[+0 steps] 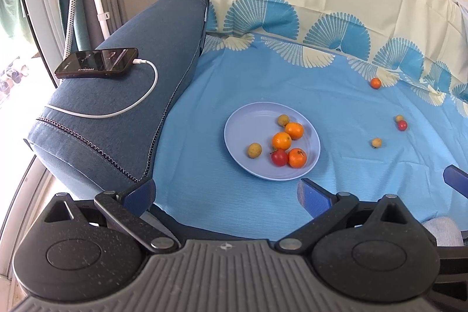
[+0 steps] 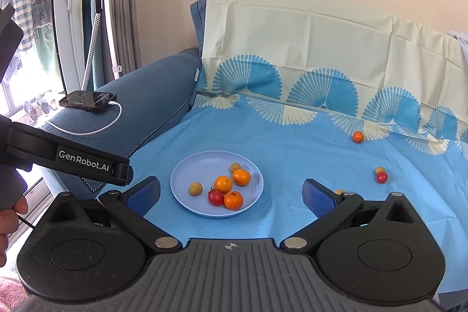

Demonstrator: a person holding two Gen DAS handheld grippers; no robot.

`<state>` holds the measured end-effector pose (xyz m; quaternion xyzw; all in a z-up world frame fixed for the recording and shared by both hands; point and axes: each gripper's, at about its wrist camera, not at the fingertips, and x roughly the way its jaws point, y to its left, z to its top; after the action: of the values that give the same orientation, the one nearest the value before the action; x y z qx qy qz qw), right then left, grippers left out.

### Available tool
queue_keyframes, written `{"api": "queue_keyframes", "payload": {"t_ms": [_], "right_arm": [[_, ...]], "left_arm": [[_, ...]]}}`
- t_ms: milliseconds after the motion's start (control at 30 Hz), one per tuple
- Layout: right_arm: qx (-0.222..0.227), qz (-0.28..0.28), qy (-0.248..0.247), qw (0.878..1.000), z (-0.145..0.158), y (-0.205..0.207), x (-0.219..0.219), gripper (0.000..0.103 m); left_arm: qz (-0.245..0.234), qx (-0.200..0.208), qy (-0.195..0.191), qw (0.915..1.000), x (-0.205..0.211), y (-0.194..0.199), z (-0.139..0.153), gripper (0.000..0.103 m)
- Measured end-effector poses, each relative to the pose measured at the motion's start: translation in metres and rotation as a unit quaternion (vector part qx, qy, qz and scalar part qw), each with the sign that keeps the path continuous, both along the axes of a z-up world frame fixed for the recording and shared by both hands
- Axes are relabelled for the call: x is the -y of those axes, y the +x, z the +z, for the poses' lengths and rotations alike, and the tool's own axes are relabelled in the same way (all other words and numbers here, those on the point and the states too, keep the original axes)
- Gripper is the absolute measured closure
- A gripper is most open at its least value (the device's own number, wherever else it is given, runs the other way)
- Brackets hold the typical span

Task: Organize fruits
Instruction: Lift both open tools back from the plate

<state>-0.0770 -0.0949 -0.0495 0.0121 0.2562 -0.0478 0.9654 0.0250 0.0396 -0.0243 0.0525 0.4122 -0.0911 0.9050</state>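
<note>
Fruits lying in two groups on the blue sheet (image 1: 263, 209): six already gathered in the pale plate (image 1: 242, 119), four more scattered off to the right. Loose ones sitting well apart from the plate: an orange (image 1: 376, 83) far back by the fan pattern, a yellowish fruit (image 1: 399, 118) touching a red tomato (image 1: 402, 125), another yellow one (image 1: 376, 142) nearest the plate. Left gripper (image 1: 226, 196) hovering low and short of the plate, fingers spread wide, gripping nothing. Right gripper (image 2: 231, 193) likewise spread and empty, framing the plate, its right finger (image 2: 317, 196) partly hiding the nearest loose fruit. All four strays lying forward and rightward, so likely falling to the right hand. Round fruits, no long axis worth aligning to.
</note>
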Motion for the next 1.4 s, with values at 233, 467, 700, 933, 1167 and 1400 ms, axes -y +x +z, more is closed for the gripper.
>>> {"api": "queue_keyframes", "payload": {"t_ms": [233, 467, 700, 933, 1167, 1400], "right_arm": [[-0.006, 0.000, 0.002, 1.000, -0.002, 0.003, 0.000, 0.001], [-0.012, 0.000, 0.006, 1.000, -0.004, 0.007, 0.002, 0.001], [-0.017, -0.004, 0.013, 1.000, -0.009, 0.010, 0.004, 0.001], [-0.022, -0.005, 0.018, 1.000, -0.013, 0.014, 0.007, 0.001], [-0.032, -0.009, 0.023, 0.999, -0.019, 0.021, 0.010, 0.001], [-0.039, -0.014, 0.032, 0.999, -0.023, 0.028, 0.017, 0.001]], "left_arm": [[-0.001, -0.003, 0.003, 1.0000, 0.002, 0.001, -0.003, 0.000], [0.000, -0.008, 0.005, 1.0000, 0.002, 0.004, -0.005, 0.000], [-0.001, -0.013, 0.008, 0.9999, 0.005, 0.008, -0.008, 0.000], [0.000, -0.021, 0.010, 0.9997, 0.007, 0.014, -0.013, 0.000], [0.001, -0.032, 0.012, 0.9994, 0.010, 0.022, -0.017, 0.000], [0.003, -0.038, 0.014, 0.9992, 0.014, 0.032, -0.019, 0.000]]}}
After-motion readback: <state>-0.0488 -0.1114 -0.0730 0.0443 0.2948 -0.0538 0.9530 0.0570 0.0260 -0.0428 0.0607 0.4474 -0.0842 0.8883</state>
